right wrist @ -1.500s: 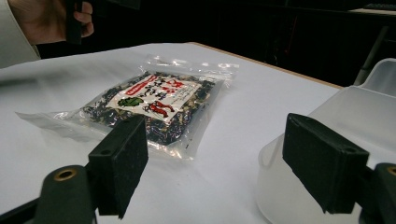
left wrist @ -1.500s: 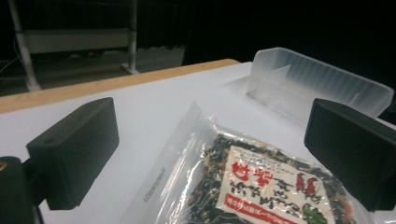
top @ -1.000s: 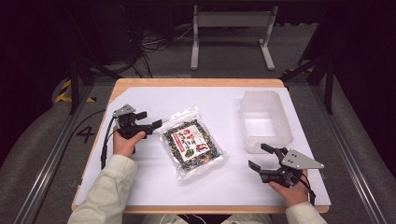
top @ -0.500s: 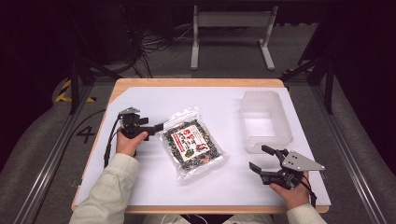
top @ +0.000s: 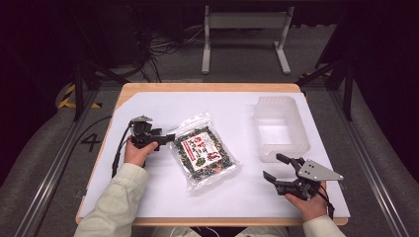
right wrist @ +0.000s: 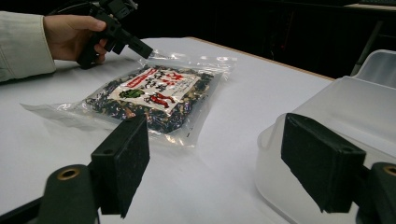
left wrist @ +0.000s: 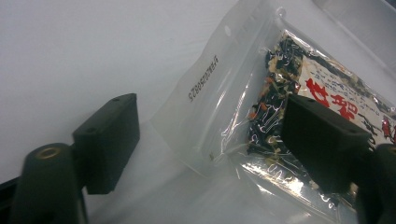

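A clear plastic bag of dried dark vegetables with a red and white label (top: 205, 150) lies flat in the middle of the white table cover. My left gripper (top: 167, 138) is at the bag's left top corner, open; in the left gripper view its jaws (left wrist: 210, 116) straddle the bag's sealed edge (left wrist: 219, 88), and whether they touch it I cannot tell. My right gripper (top: 272, 167) hovers open near the front right, holding nothing. In the right gripper view the bag (right wrist: 154, 93) lies ahead of that gripper (right wrist: 215, 140), with the left gripper (right wrist: 133, 44) at the bag's far corner.
A translucent plastic tub (top: 261, 109) stands at the back right, just beyond my right gripper; its wall (right wrist: 336, 107) is close on the right. The white cover (top: 148, 192) ends near the wooden table's front edge (top: 197, 222).
My left gripper has slid a little right and nearer, up to the bag's corner. The right gripper has barely moved.
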